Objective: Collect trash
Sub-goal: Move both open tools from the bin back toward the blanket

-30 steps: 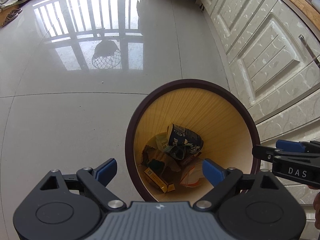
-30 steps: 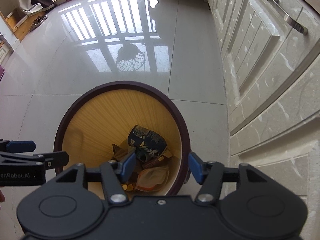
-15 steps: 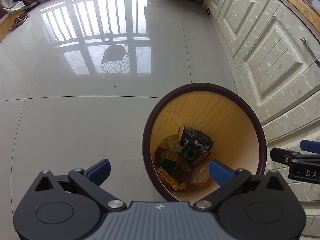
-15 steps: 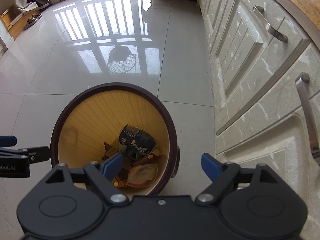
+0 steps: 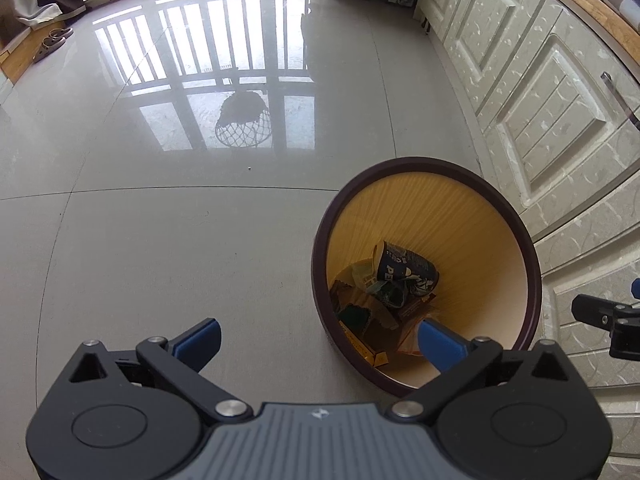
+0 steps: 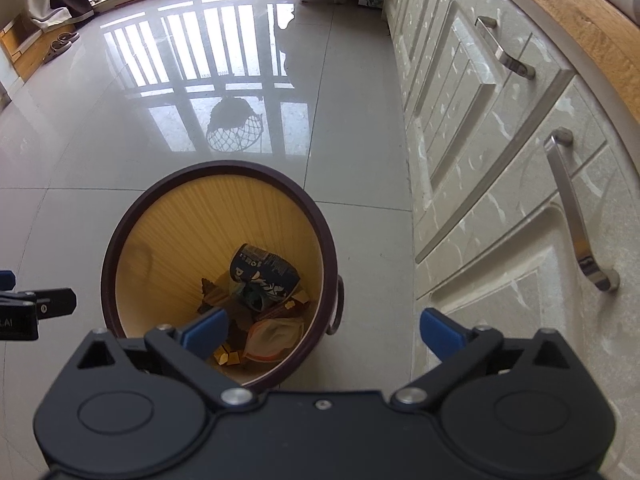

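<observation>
At the far left of the left wrist view lies bare grey floor (image 5: 160, 220), glossy, with a window grille mirrored in it. No loose trash shows on it from either camera.

The left tool (image 5: 318, 340) hangs over that floor with its blue pads spread as wide as they go and nothing between them. Its right pad overlaps the near rim of the bin (image 5: 532, 264) in the picture, so the bin sits ahead and to the right of this tool.

The bin stands upright on the floor, just beside the cabinets (image 5: 560, 120), dark-rimmed with a ribbed yellow wall inside. At its bottom lies the trash: a crushed dark cup (image 5: 404, 270) on its side, long axis running left to right with its mouth to the left, over wrappers and a small yellow box (image 5: 366, 350).

In the right wrist view the bin (image 6: 124, 224) lies ahead and to the left of the right tool (image 6: 322, 330). This tool's jaws are opening, already wide, with nothing gripped; its left pad hangs above the bin's mouth, its right pad above the floor by the cabinet front (image 6: 500, 200). The cup (image 6: 264, 270) lies below and left of centre.

Both tools flank the bin, point steeply down and look about equally near it. The trash seems to be in already, so the next move likely turns on finding any piece left on the floor; none is in view.
</observation>
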Available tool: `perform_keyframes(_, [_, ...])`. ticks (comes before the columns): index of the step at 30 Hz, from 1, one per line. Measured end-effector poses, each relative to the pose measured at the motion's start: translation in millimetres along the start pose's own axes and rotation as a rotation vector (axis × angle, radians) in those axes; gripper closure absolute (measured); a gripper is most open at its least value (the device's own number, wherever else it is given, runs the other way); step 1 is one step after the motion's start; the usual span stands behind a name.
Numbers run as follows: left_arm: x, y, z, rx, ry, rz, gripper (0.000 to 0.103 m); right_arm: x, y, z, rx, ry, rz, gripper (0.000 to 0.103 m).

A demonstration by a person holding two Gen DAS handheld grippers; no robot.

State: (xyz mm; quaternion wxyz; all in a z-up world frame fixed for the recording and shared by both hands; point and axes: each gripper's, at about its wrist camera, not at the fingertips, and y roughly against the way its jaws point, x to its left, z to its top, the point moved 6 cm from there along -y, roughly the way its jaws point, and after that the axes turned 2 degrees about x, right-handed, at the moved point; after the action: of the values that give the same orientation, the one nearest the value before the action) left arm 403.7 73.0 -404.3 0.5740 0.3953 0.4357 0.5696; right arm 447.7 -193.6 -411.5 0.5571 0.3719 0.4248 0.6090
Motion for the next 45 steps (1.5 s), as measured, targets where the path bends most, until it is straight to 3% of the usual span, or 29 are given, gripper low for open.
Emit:
perform_keyframes(7, [-5,17,-10,-0.024,-0.002,-0.003,0.000,4,21,-5,-0.036,-0.002,0.002,0.000])
perform_keyframes(17, [-25,65,-16,-0.122,-0.040,0.000,0.000,4,72,-4,-0.147,-0.001,0.004,0.000])
perform_keyframes(34, [-34,209,-15,-0.415,0.036,-0.054,0.000,-16,211,-7,-0.407,-0.049,0.021,0.000])
perform_keyframes(45, [-90,277,-11,-0.561,-0.020,-0.115,0.000,-71,303,-21,-0.575,-0.101,-0.055,0.000])
